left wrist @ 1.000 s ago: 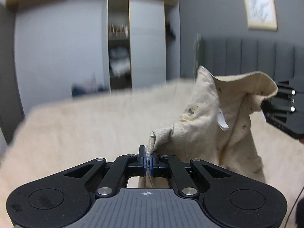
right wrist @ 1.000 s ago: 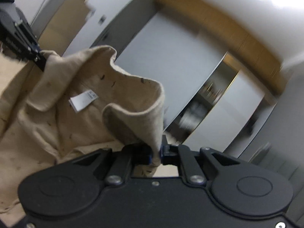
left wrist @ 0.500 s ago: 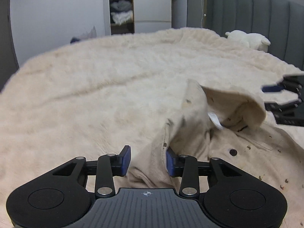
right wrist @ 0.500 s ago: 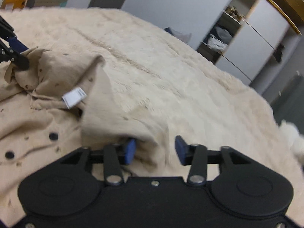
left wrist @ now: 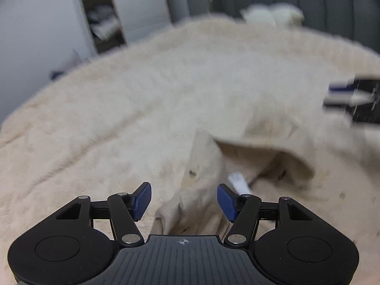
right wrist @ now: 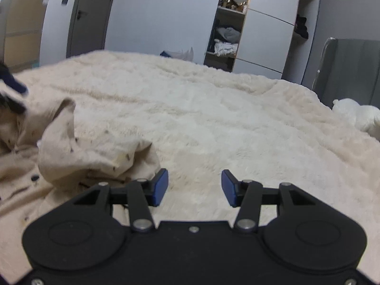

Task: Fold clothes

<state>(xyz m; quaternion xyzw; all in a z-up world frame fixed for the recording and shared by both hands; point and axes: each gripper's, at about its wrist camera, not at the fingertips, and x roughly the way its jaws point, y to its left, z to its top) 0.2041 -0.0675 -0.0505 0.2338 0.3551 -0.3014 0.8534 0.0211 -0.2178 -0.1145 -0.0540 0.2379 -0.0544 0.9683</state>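
Observation:
A beige shirt (left wrist: 266,166) with dark buttons and a white neck label (left wrist: 238,182) lies crumpled on the bed. My left gripper (left wrist: 184,199) hovers low over its near edge with jaws opening; a fold of the cloth lies between the blue pads (left wrist: 142,199), which do not press it. The right gripper (left wrist: 351,99) shows as a blur at the right edge. In the right wrist view the shirt (right wrist: 90,152) lies just left of my right gripper (right wrist: 194,187), which is open over bare blanket. The left gripper (right wrist: 11,87) peeks in at the far left.
A fluffy cream blanket (right wrist: 237,118) covers the whole bed. A white plush toy (right wrist: 358,116) sits by the grey padded headboard (right wrist: 351,66). Beyond the bed stand an open wardrobe with shelves (right wrist: 225,38) and a grey door (right wrist: 87,16).
Both grippers, shut on the lifted shirt a second ago, have come down and opened. The shirt has dropped onto the blanket and lies free.

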